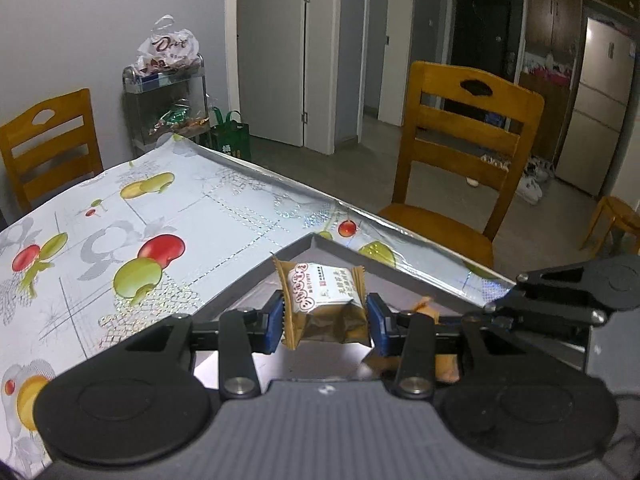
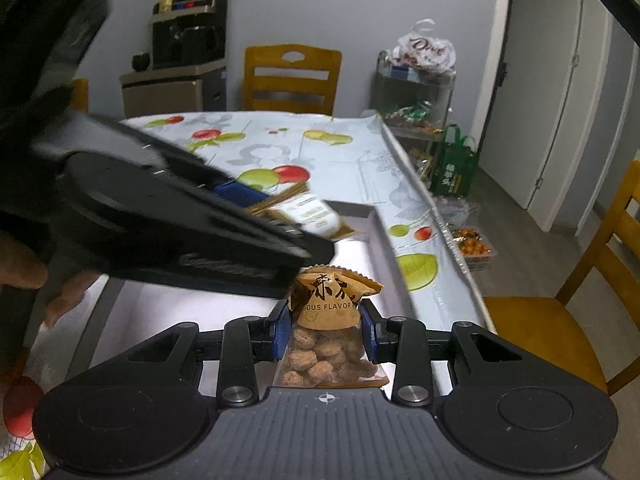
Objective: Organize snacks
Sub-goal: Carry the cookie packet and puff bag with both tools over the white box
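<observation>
Left hand-held gripper (image 1: 325,320): blue pads part-way apart and clamped on both sides of a wrapped cake packet (image 1: 322,302); it points down over the tray.
Cake packet: white label with red print on a tan-gold wrapper with crimped ends, held off the surface above the inner corner of the grey tray (image 1: 256,276).
Right hand-held gripper (image 2: 325,330): blue pads narrowly apart, pressed on a bag of brown nuggets (image 2: 328,340); it tilts down toward the tray (image 2: 380,240).
Nugget bag: orange-brown top printed with dark characters and "FLAVOR", clear lower part showing round brown pieces; it hangs between the pads above the tray's pale floor.
Left gripper in the right view: a dark, blurred body (image 2: 168,216) crossing from the left above the tray, carrying the cake packet (image 2: 308,212).
Hand: fingers (image 2: 24,264) show at the left edge beneath that body.
Tray: grey rim, set on the desk (image 1: 152,200) with a fruit-print cover, near its edge.
Surroundings: wooden chair (image 1: 460,152) beside the desk.
</observation>
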The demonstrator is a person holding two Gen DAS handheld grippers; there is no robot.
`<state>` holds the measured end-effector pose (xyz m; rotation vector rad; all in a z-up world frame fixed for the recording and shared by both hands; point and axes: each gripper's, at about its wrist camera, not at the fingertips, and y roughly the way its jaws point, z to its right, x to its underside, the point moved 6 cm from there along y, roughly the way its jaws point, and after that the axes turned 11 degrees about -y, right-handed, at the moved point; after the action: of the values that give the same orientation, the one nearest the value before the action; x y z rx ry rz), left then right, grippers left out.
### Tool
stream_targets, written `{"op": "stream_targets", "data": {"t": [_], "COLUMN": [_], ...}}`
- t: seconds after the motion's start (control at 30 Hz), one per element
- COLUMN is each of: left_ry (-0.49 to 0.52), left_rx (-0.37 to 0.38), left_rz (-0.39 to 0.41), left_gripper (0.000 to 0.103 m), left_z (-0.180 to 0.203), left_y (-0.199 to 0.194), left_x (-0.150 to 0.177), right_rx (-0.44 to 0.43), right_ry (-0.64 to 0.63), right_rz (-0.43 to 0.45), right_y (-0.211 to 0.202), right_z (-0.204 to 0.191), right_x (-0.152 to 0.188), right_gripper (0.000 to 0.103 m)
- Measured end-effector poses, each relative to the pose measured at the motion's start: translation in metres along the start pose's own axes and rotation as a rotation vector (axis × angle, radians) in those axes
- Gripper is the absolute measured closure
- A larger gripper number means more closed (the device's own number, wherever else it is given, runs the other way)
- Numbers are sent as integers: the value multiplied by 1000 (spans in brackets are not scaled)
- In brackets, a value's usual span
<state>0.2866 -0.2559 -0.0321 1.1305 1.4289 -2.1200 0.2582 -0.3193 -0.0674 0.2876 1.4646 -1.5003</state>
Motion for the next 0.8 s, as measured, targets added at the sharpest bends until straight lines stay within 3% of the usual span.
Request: {"op": "stream_targets", "data": {"t": [0.17, 0.5, 0.8], "left_ry": [-5, -73, -93], "left_rx": [-33, -22, -30], "left_rz": [-29, -39, -31], "left_gripper": [63, 61, 54], "left_z": [-2, -15, -19], "left_y": [17, 19, 13], "left_x": [5, 7, 7], "right_rx": [-9, 0, -4], "right_ry": [-16, -35, -9], "right_rz": [-22, -30, -32], "right_y": [5, 8, 7], "right_z": [-5, -7, -2], "right_x": [1, 0, 0], "right_gripper": [66, 66, 65]}}
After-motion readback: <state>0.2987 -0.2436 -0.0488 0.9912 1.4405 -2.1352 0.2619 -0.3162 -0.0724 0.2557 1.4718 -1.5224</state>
